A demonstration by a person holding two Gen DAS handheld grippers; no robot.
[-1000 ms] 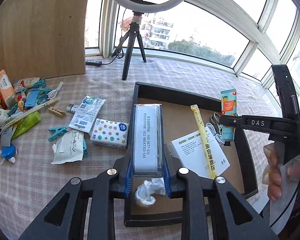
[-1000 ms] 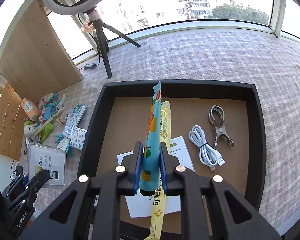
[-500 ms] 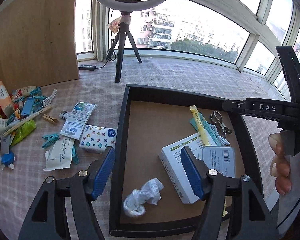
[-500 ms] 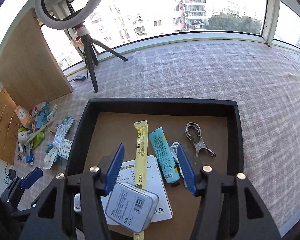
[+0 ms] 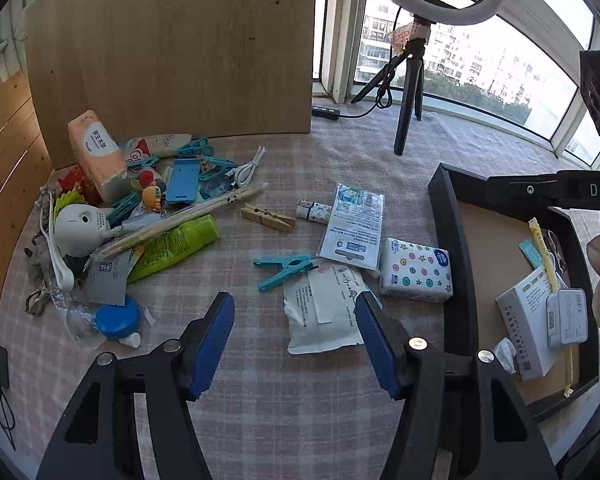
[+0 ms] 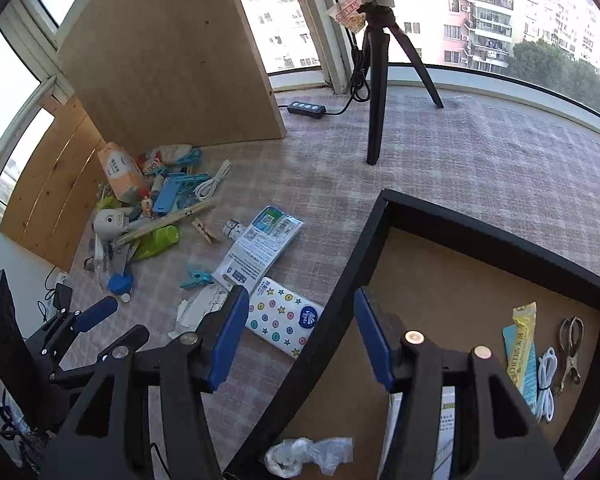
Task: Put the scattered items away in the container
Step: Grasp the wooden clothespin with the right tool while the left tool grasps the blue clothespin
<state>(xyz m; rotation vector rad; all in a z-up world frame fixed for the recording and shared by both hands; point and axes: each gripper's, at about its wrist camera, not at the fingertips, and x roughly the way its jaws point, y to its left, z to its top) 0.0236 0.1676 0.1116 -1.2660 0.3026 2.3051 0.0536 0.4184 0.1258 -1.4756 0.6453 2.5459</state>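
tissue pack left of tray (touching)

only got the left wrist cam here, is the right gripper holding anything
Observer: No. The right gripper is open and empty, jaws spread wide.
Operator: where is it aimed
Observer: It straddles the near wall of the black tray. One of the jaws is on the side of the star-print tissue pack, the other over the tray's inside.
Operator: whats tucked at the tray's far side, mostly blocked for me
Observer: A metal clip lies there on the tray floor, right beside a coiled white cable.
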